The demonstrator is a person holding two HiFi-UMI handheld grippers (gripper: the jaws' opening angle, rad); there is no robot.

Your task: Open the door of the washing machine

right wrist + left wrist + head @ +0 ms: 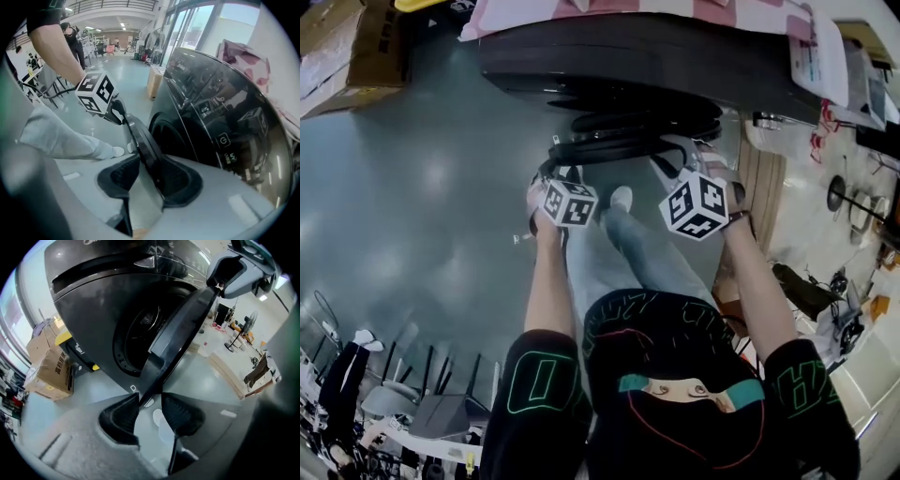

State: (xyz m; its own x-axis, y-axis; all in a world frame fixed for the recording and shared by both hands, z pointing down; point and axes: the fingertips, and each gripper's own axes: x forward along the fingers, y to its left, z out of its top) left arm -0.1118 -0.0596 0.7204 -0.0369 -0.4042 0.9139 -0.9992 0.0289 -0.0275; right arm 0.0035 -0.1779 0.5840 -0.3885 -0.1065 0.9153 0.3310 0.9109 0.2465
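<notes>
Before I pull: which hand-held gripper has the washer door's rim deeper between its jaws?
The right hand-held gripper: the door rim runs well down between its jaws. At the left hand-held gripper it only reaches the jaw tips.

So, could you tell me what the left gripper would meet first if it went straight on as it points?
The washing machine door, most likely: its edge runs between the open jaws of the left gripper, though depth is unclear.

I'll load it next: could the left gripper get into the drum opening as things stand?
Probably yes. The door stands swung out, leaving the drum opening bare. The left gripper has the door's edge between its open jaws, so it must clear that first.
</notes>
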